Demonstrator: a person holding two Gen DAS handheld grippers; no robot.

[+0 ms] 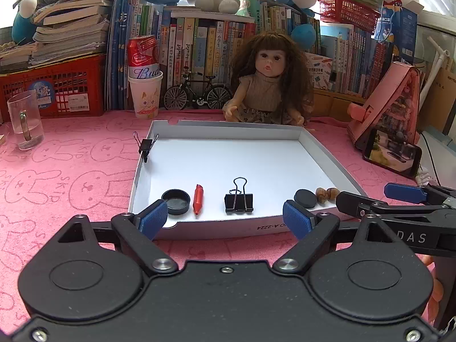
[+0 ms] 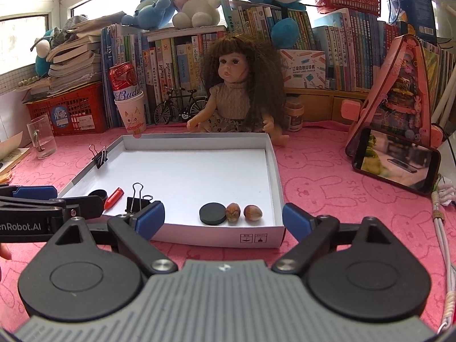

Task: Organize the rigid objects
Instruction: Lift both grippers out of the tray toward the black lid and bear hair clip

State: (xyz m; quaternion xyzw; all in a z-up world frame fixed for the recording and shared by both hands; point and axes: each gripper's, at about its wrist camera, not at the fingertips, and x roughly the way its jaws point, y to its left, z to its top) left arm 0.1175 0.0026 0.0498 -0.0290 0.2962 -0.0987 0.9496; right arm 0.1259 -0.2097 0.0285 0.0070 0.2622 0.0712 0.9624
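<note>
A white shallow tray [image 1: 228, 228] lies on the pink cloth. Along its near edge sit a black cap [image 1: 175, 201], a red crayon-like piece [image 1: 198, 199], a black binder clip [image 1: 238, 199], a black disc [image 1: 305, 198] and two hazelnuts [image 1: 327, 193]. A second binder clip [image 1: 146, 146] grips the tray's left wall. My left gripper [image 1: 225, 218] is open just before the tray's near wall, nothing between its blue pads. My right gripper [image 2: 224, 218] is open and empty in front of the disc [image 2: 212, 213] and nuts [image 2: 243, 213]; the tray's [image 2: 213, 235] near wall lies between.
A doll [image 1: 268, 85] sits behind the tray. A glass mug [image 1: 24, 122] stands far left, a paper cup holding a can [image 1: 145, 91] and a toy bicycle [image 1: 198, 92] at the back. A phone [image 2: 396, 168] leans on a pink stand at right, with a cable [image 2: 440, 228] beside it.
</note>
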